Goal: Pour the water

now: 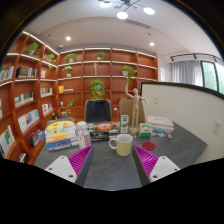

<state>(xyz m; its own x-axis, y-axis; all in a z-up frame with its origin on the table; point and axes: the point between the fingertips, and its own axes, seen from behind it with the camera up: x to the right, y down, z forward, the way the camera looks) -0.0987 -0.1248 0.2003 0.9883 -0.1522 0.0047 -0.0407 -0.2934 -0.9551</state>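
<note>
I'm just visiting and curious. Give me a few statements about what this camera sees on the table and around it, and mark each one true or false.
1. A pale mug stands on the grey table. True.
2. The claw is clamped on the mug. False: its fingers are open and empty, and the mug stands just beyond them.
3. Wooden shelves line the wall behind the table. True.
4. The mug lies tipped on its side. False: it stands upright.
5. A wooden figure stands at the far side of the table. True.
</note>
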